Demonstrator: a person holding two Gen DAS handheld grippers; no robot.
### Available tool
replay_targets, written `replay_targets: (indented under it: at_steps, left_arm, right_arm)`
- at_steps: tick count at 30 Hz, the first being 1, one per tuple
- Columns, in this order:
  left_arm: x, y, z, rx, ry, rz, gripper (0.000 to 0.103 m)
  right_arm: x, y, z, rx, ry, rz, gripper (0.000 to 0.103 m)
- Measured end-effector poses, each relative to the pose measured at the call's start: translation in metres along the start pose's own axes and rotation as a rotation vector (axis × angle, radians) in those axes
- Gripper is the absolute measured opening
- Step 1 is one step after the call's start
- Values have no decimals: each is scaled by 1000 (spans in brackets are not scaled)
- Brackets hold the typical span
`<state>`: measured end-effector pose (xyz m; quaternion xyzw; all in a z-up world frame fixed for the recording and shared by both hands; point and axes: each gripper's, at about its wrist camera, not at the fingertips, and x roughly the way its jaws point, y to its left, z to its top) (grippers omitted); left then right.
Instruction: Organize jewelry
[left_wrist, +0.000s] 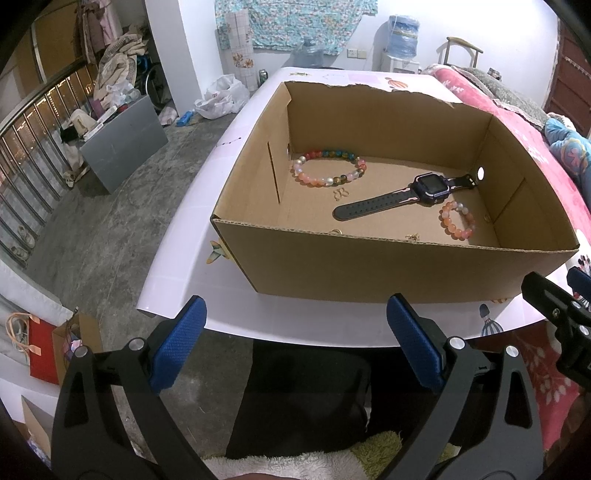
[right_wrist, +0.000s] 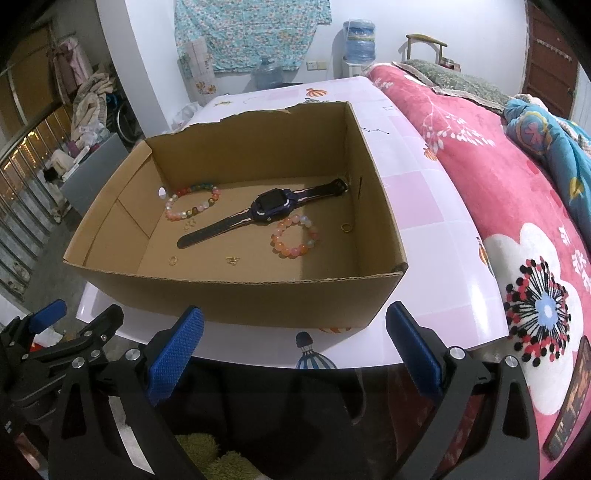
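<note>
An open cardboard box (left_wrist: 388, 273) (right_wrist: 236, 299) stands on a white table. Inside lie a black watch (left_wrist: 406, 195) (right_wrist: 258, 214), a multicoloured bead bracelet (left_wrist: 328, 168) (right_wrist: 192, 203), a pink-orange bead bracelet (left_wrist: 458, 219) (right_wrist: 295, 236), and small gold pieces: a ring (right_wrist: 346, 228), a clover-shaped charm (left_wrist: 341, 194) (right_wrist: 190, 223), and a tiny charm (right_wrist: 232, 261). My left gripper (left_wrist: 295, 343) is open in front of the box's near wall, holding nothing. My right gripper (right_wrist: 295, 347) is also open and empty, below the table's near edge.
The white table (left_wrist: 192, 236) (right_wrist: 443, 236) has printed balloon pictures. A pink floral quilt (right_wrist: 517, 221) lies to the right. To the left is a grey concrete floor (left_wrist: 122, 206) with a grey box (left_wrist: 122, 147), a railing and bags. A dark chair seat (left_wrist: 303, 395) sits below the grippers.
</note>
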<state>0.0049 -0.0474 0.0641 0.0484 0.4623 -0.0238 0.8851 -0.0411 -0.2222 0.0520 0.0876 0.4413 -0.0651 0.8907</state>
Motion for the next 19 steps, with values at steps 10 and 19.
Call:
replay_targets:
  at_steps: [10,19]
  left_arm:
    - [0,-1,0,-1,-1,-2,95]
    - [-2,-2,0,1,2,-3,95]
  right_arm:
    - [0,-1,0,2,1,2,96]
    - [-1,-1,-1,5,3,3,96]
